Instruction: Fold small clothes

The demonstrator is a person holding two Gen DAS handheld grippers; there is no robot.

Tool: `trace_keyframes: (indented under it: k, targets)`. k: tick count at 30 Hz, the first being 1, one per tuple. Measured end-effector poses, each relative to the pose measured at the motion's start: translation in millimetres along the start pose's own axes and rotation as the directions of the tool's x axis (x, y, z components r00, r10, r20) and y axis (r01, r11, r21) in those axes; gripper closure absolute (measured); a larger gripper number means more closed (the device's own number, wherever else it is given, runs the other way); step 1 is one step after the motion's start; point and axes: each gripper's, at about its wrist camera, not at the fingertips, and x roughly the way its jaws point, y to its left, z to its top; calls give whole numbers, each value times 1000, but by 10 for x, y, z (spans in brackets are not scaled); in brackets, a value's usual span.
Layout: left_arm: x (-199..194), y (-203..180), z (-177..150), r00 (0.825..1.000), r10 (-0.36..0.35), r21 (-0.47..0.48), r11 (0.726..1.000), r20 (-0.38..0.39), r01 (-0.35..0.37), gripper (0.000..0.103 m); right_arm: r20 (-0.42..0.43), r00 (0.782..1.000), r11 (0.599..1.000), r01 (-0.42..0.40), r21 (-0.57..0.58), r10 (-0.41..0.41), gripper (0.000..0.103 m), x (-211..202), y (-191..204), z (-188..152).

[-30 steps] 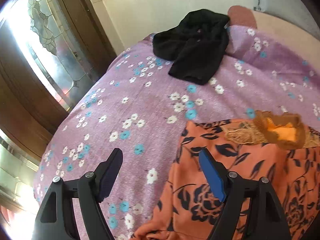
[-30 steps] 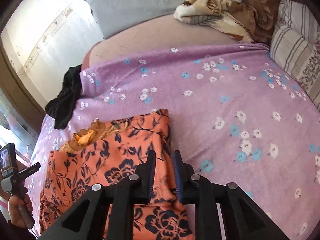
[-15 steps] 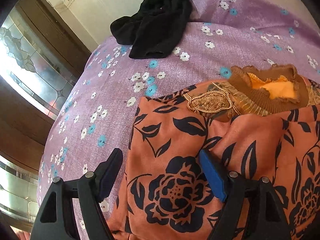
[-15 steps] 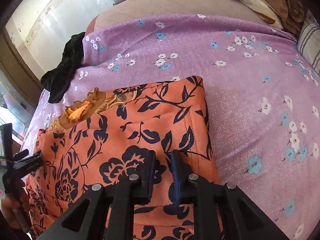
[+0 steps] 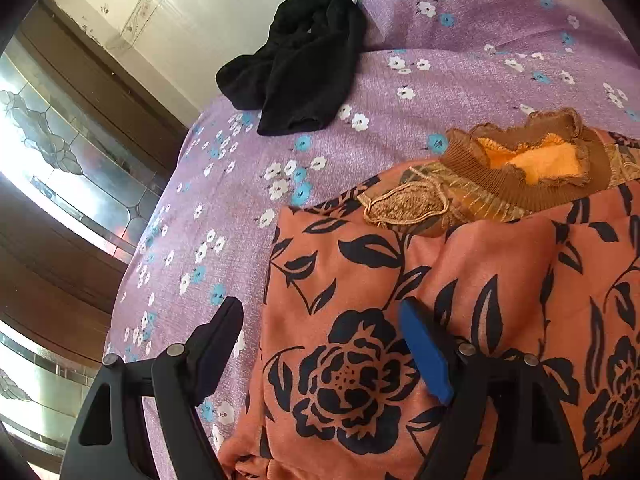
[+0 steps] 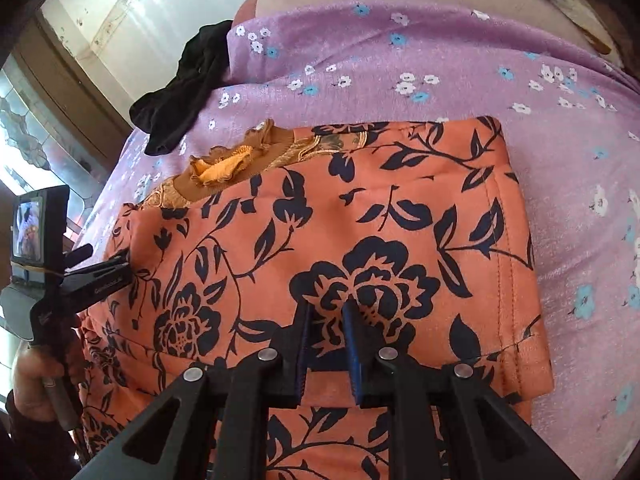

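An orange garment with dark flowers (image 5: 460,280) (image 6: 360,208) lies on the purple flowered bedsheet (image 5: 460,60) (image 6: 440,60), its brown ruffled collar (image 5: 532,160) (image 6: 224,168) at the far end. One panel is folded over the garment, with a straight stitched edge on the right in the right wrist view. My left gripper (image 5: 324,344) stands open over the garment's left edge, one finger over the sheet and the blue pad (image 5: 424,352) over the cloth. My right gripper (image 6: 327,336) is low on the folded panel, its jaws narrow with orange cloth between them.
A crumpled black garment (image 5: 304,64) (image 6: 180,96) lies at the sheet's far left corner. A wall and a wooden window frame (image 5: 100,92) run along the left. In the right wrist view a person's hand (image 6: 36,380) holds the left gripper by the garment's left side.
Both grippers came down and closer to the orange garment. The right one carried the panel over it. The left one shifted from beside the cloth onto its left edge.
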Motion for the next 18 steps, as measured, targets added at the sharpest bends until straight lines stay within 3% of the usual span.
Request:
trace_keyframes:
  k: [5,8,10,12,15,18]
  targets:
    - [-195,37,23,991,-122,-35,992,50,124,22,61,998,999,12,47,-15,84,-207,-146,66]
    - [-166,-164,-14,996,-78,42,996,52,76,22,-27,998,993,59,106,-56,84,-47,-330,46]
    - [-33,-286,-60,998,-58,87,995,3,58,22,-20,999,991,39,126,-37,84,-27,-382,45]
    - [-46,-275,-69,998,-60,81,995,12,58,22,-10,999,993,37,115,-36,84,-99,-338,64]
    - [-129,-186,-45,993,-114,46,992,17,113,22,20,1000,996,-4,90,2,83,-194,-248,57]
    - [-181,-160,-70,985,-171,19,985,5,171,22,-15,999,998,-44,49,45,83,-159,-130,2]
